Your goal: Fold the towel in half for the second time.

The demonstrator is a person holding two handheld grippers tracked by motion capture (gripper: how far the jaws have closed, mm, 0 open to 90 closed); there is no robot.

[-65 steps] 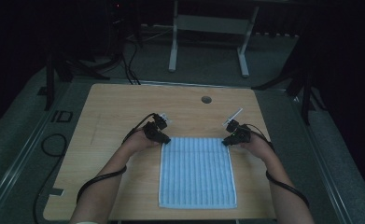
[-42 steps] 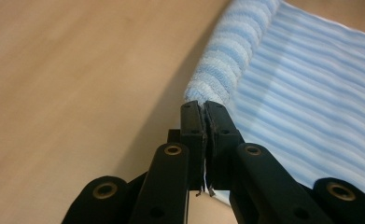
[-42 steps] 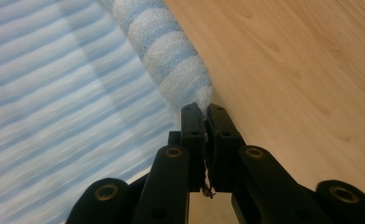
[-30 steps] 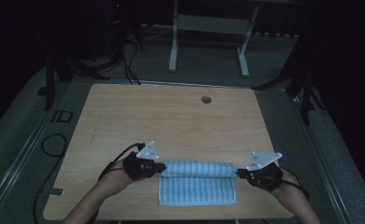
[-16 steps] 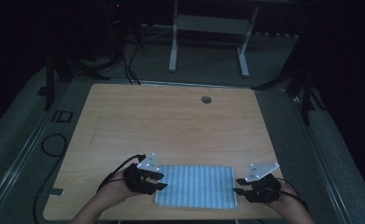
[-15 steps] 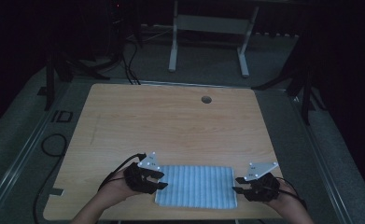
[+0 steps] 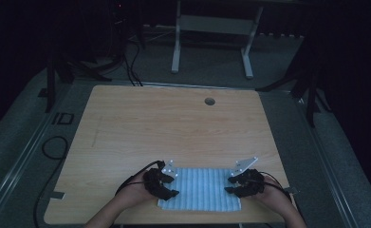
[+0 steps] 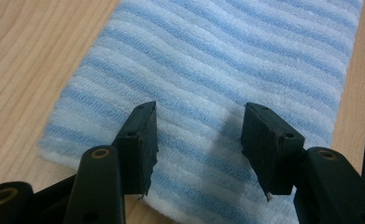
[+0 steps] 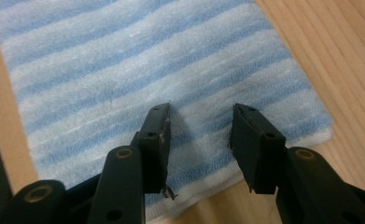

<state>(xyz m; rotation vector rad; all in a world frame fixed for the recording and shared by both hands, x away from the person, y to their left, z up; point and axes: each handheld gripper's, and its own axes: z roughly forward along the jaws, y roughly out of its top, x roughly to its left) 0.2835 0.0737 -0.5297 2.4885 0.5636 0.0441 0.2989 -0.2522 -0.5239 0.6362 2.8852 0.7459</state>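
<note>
The blue-and-white striped terry towel (image 7: 199,188) lies flat at the near edge of the pale wooden table (image 7: 173,128), long axis running left to right, ribbed stripes following it. It's half as deep as before, folded over. Left gripper (image 8: 199,140) and right gripper (image 9: 200,140) have just been opening; both jaws stand spread over its fuzzy near corners, nothing pinched.

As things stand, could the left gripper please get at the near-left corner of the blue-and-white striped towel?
Probably yes: the left gripper has open jaws right over the blue-and-white striped towel on the wooden table, with nothing between them.
</note>
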